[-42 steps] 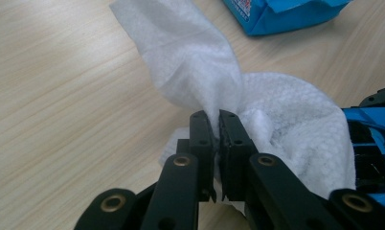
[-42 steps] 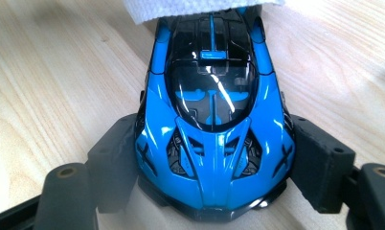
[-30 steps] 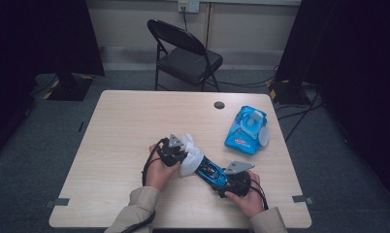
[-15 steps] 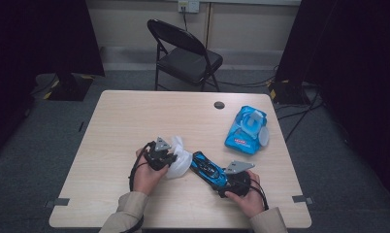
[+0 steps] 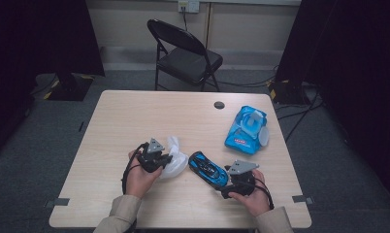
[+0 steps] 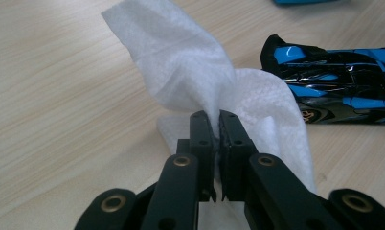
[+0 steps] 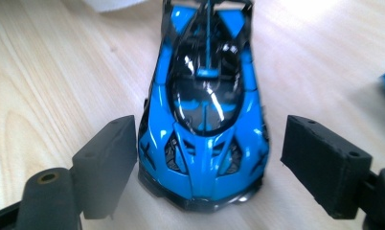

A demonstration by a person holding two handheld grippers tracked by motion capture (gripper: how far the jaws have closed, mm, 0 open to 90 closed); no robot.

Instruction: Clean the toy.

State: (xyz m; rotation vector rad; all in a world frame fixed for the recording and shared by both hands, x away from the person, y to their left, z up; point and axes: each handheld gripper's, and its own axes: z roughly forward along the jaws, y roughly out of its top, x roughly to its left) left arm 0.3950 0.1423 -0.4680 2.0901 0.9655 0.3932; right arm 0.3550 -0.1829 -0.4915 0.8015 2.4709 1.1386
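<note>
Two grippers, one car between them: blue toy car sits on the table, long axis diagonal in the high view, one end pointing at my right gripper, other end toward the wipe. R jaws just opened wider, straddling that end w/ clear gaps both sides, pads not pressing, so car's released. Left gripper is clenched on the wipe, hanging just beside the car's far end, not touching it afaict. Wipe pack sits well apart, toward the far right edge.
</note>
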